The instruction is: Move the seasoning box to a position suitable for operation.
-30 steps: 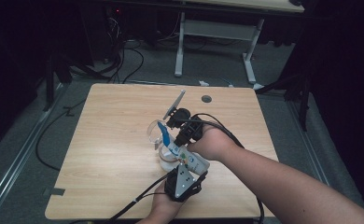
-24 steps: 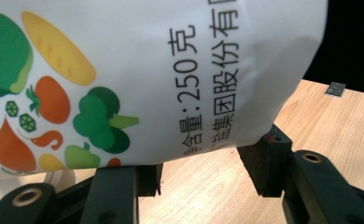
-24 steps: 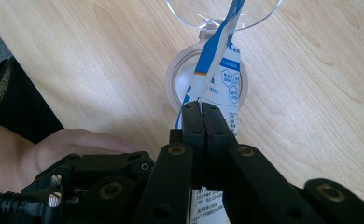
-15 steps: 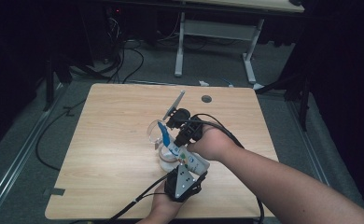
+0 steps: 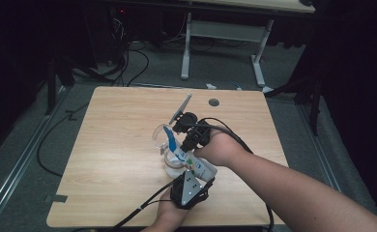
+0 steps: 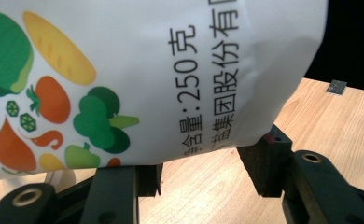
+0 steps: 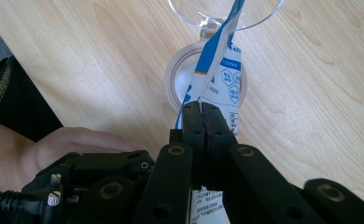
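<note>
The white printed plastic pouch (image 5: 192, 163) sits clamped between both tongs: left gripper (image 6: 203, 175) at its bottom, right gripper (image 7: 202, 112) pinched together on its top edge.

bag (image 5: 192, 163) over container (image 5: 173, 166) | glass (image 5: 161, 137) behind | table (image 5: 114, 159) under all

Three cameras on one table (image 5: 104, 159)

High view looks down and forward from afar; both gripper views ride in close, sharing the white pouch (image 6: 138, 70) with it.
</note>
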